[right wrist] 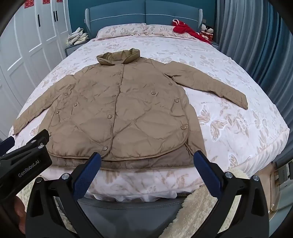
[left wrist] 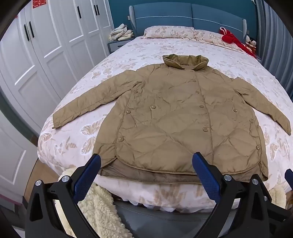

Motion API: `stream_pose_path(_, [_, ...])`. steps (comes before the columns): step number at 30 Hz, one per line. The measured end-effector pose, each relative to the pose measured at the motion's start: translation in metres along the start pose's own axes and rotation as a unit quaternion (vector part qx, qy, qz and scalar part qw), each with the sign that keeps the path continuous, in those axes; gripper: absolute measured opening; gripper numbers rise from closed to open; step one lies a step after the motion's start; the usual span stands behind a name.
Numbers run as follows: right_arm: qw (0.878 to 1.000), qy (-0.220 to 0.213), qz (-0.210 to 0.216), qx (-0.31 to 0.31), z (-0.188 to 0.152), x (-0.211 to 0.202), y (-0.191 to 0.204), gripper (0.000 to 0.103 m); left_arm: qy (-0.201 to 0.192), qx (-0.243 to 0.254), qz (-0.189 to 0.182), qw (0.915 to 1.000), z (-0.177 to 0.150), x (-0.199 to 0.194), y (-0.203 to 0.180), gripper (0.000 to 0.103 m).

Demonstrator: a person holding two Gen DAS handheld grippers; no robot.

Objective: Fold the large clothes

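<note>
The quilted tan jacket (left wrist: 174,117) lies spread flat, front up and buttoned, on the bed (left wrist: 73,144), collar (left wrist: 185,62) at the far end from both claws and hem nearest them. Both sleeves are stretched out to the sides, which I judge is a layout meant to leave each cuff and shoulder free to be picked up and folded inward. The left claw (left wrist: 146,175) hangs released just short of the hem, its blue pads wide apart with nothing between them. The right claw (right wrist: 147,174) is likewise spread and empty, poised before the hem's other corner; the left tool shows beside it at the frame edge. No fold appears made yet.

The bed carries a pale butterfly-print cover. Beyond the collar sit pillows (left wrist: 170,32) and a red garment (left wrist: 232,39) against a blue headboard (left wrist: 188,16). White wardrobes (left wrist: 45,45) stand off to the left claw's side, blue curtains (right wrist: 256,40) to the right claw's side.
</note>
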State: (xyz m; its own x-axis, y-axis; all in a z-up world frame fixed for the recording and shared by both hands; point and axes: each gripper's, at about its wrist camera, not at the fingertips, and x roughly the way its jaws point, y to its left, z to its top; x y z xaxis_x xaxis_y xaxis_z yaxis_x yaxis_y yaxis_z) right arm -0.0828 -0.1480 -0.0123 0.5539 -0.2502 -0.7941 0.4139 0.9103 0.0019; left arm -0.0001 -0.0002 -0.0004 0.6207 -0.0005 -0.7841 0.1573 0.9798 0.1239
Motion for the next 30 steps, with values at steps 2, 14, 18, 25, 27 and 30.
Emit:
stream_pose_path(2, [1.000,0.000,0.000,0.000,0.001,-0.001,0.001,0.098,0.001,0.001,-0.001,1.0000,0.000,-0.001,-0.001,0.098])
stream_pose_path(14, [1.000,-0.006,0.002,-0.005,0.016,-0.008,0.007,0.098,-0.002,-0.005,-0.016,0.9999,0.017,-0.009,0.003,0.098])
stream_pose_path(18, [1.000,-0.007,-0.001,-0.003,0.018,-0.006,0.005,0.098,-0.004,-0.009,-0.016,0.9998,0.020,-0.009,0.007,0.098])
stream_pose_path(25, [1.000,-0.007,-0.001,-0.003,0.021,-0.005,0.004,0.098,-0.004,-0.007,-0.015,0.9999,0.022,-0.008,0.008,0.098])
stream_pose_path(27, [1.000,-0.007,-0.001,-0.003,0.023,-0.004,0.006,0.098,-0.004,-0.008,-0.015,0.9998,0.022,-0.008,0.008,0.098])
stream_pose_path(30, [1.000,-0.007,0.000,-0.003,0.024,-0.003,0.007,0.098,-0.004,-0.008,-0.014,0.9999,0.025,-0.005,0.010,0.098])
